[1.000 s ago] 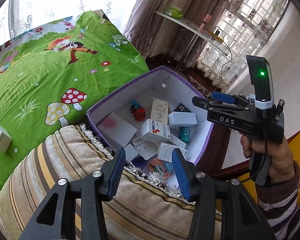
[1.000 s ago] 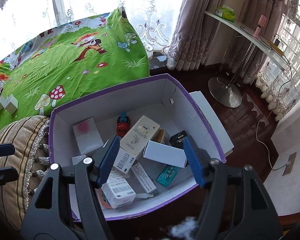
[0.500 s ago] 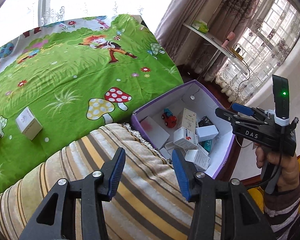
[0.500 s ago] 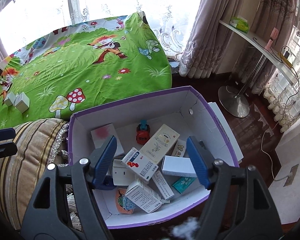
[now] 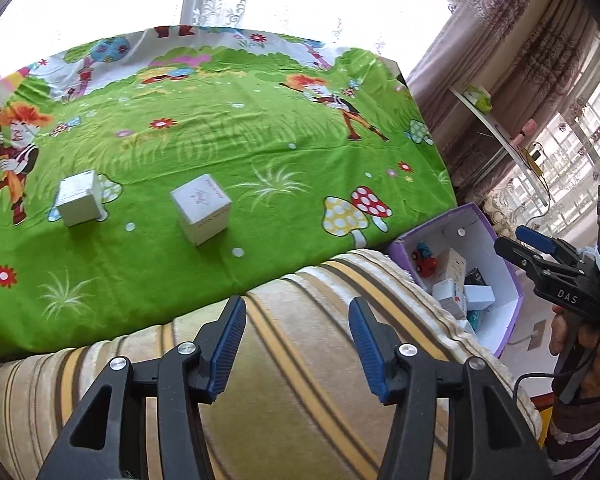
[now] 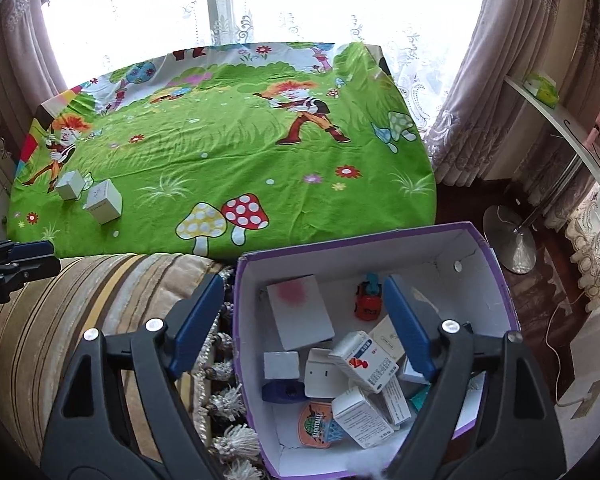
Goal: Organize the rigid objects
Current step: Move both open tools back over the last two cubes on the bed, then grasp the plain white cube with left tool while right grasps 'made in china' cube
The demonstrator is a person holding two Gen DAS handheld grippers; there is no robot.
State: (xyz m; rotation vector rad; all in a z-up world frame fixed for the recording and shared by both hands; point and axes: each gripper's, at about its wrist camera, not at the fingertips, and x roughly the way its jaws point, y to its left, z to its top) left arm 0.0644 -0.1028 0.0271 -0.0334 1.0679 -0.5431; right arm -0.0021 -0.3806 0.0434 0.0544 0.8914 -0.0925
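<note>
Two white cardboard cubes [image 5: 201,209], green sheet [image 5: 236,132]

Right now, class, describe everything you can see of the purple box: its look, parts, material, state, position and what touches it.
The purple box looks like cardboard, purple outside and along the rim, white inside. It stands upright and lidless beside the striped cushion, just off the near edge of the green sheet. Its tasselled cushion-side wall seems to touch the cushion. Inside lies a loose jumble: white cartons, a red toy car, a basketball sticker. No gripper touches it.
</note>
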